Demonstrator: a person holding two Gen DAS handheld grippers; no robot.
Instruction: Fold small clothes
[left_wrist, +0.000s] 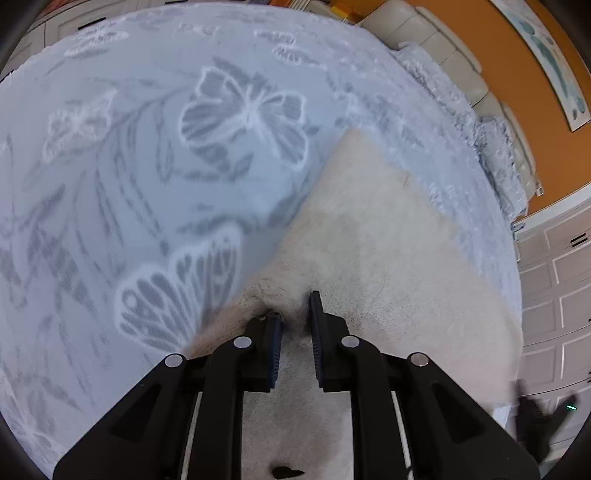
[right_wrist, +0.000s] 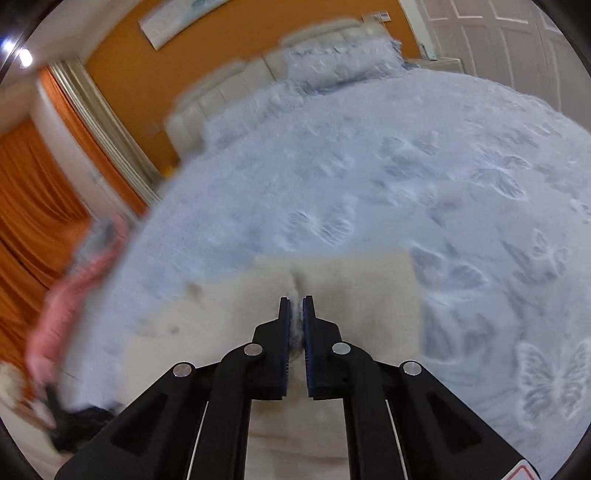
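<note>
A cream garment lies flat on a pale blue bedspread patterned with butterflies. My left gripper is shut on the garment's near edge, and a tuft of the cream fabric bunches up between its pads. In the right wrist view the same cream garment spreads across the bedspread. There my right gripper is shut on a raised pinch of it. A blurred pink sleeve reaches down at the left.
A padded cream headboard and a blue pillow stand at the bed's far end, against an orange wall. Orange curtains hang at the left. White panelled doors run along the bed's right side.
</note>
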